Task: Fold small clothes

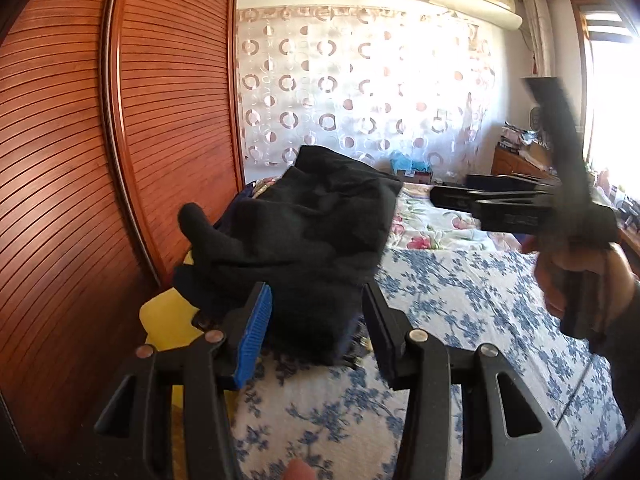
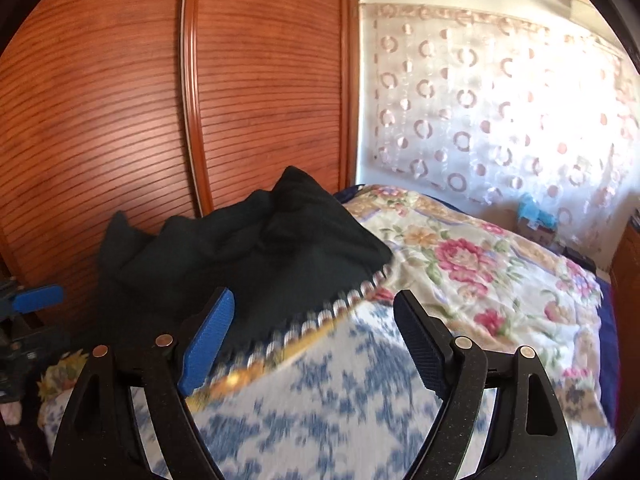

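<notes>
Black knitted garment (image 1: 296,236) sits bunched in a heap on the blue-and-white floral bedspread (image 1: 460,312), up at twelve o'clock from the left hand-held gripper (image 1: 318,324), close to the slatted reddish wooden wardrobe door (image 1: 80,160). Left hand-held gripper is released, jaws apart, nothing pinched between them. Right hand-held gripper (image 2: 314,340) is released too, jaws wide, garment at eleven o'clock, untouched.

left wrist: we are looking down along the bed (image 1: 460,300), close | right wrist: likewise | both are sharing the black garment (image 1: 304,232) and wardrobe (image 1: 80,140)
</notes>
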